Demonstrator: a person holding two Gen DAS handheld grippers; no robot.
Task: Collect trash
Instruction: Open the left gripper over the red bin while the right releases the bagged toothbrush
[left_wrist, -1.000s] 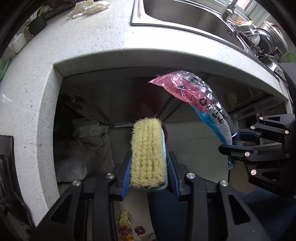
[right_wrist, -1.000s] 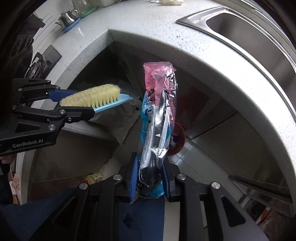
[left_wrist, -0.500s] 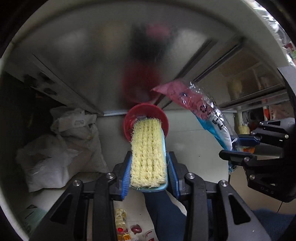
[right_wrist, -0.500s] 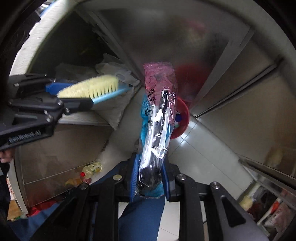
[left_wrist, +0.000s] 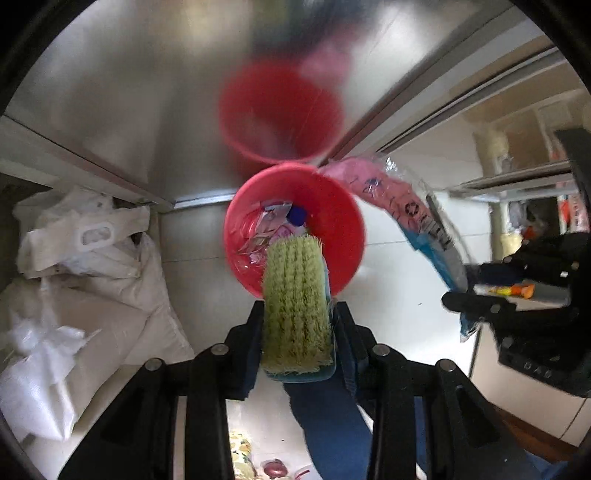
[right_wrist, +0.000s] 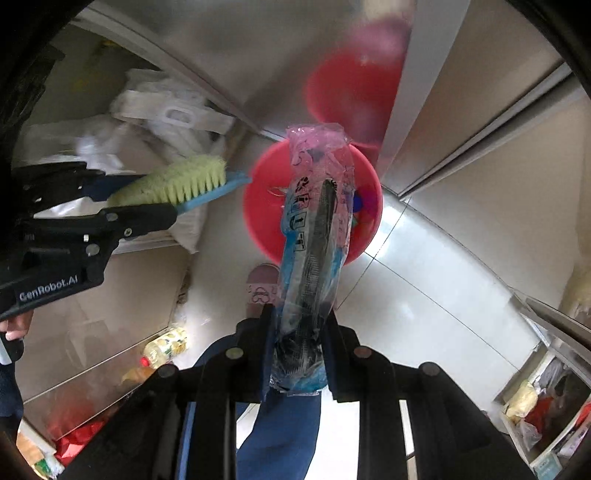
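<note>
My left gripper (left_wrist: 297, 328) is shut on a blue scrubbing brush (left_wrist: 295, 302) with pale yellow bristles, pointing down over a red bin (left_wrist: 332, 229) on the tiled floor. Several scraps of trash (left_wrist: 275, 225) lie inside the bin. My right gripper (right_wrist: 301, 347) is shut on a pink, blue and clear plastic wrapper (right_wrist: 314, 236), which hangs above the red bin (right_wrist: 266, 214). In the left wrist view the wrapper (left_wrist: 402, 210) and right gripper (left_wrist: 480, 295) sit at the right. The brush (right_wrist: 173, 184) and left gripper (right_wrist: 110, 206) show at the left of the right wrist view.
White sacks and bags (left_wrist: 81, 288) are piled left of the bin under the counter. Steel cabinet panels (left_wrist: 129, 92) reflect the bin behind it. A person's blue trouser leg (right_wrist: 280, 432) and slipper (right_wrist: 260, 284) stand near the bin. Bottles (right_wrist: 166, 347) lie on the floor at left.
Both grippers have dropped from counter height down below the counter toward the floor. The red bin has grown much larger in both views. Brush and wrapper stay gripped.
</note>
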